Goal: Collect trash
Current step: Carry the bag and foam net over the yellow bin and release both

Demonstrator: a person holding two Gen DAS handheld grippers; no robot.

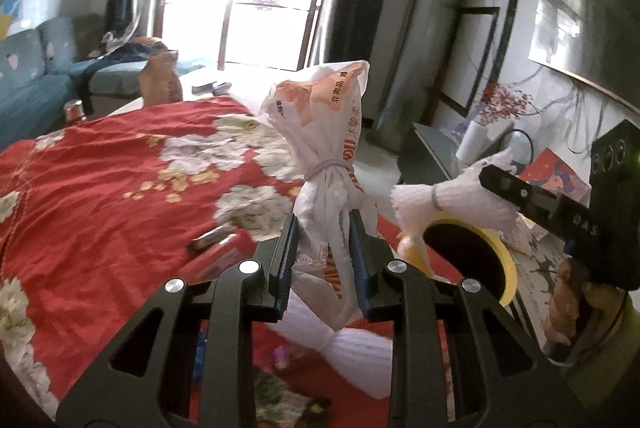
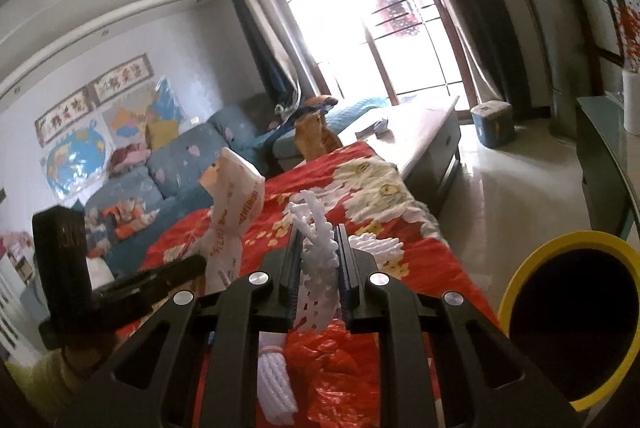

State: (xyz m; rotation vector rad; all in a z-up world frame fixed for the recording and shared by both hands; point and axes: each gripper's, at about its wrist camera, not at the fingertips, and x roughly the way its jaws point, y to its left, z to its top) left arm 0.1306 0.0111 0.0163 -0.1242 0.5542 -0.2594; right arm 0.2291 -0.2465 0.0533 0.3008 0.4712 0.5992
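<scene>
A white plastic bag (image 1: 326, 164) with orange print, tied off by a rubber band at its neck, is clamped between the fingers of the left gripper (image 1: 323, 260); it is held upright above the red floral bedspread (image 1: 100, 180). A piece of white foam netting (image 2: 318, 260) is pinched in the narrowly closed right gripper (image 2: 319, 268), also above the bed. The yellow-rimmed bin (image 2: 568, 316) is seen near right, just beside the bed edge.

Handling, judged: both items are light and soft. The bag is crinkly and slippery, so the bunched part just under the band is the safest hold; the loose top would slide. The foam netting is springy and squashes, so it can be gripped anywhere, though it may snag on the pads on release.

More loose trash is left on the bed: a dark flat wrapper (image 1: 212, 238) near left and a red plastic bag (image 2: 340, 368) under the right gripper.
</scene>
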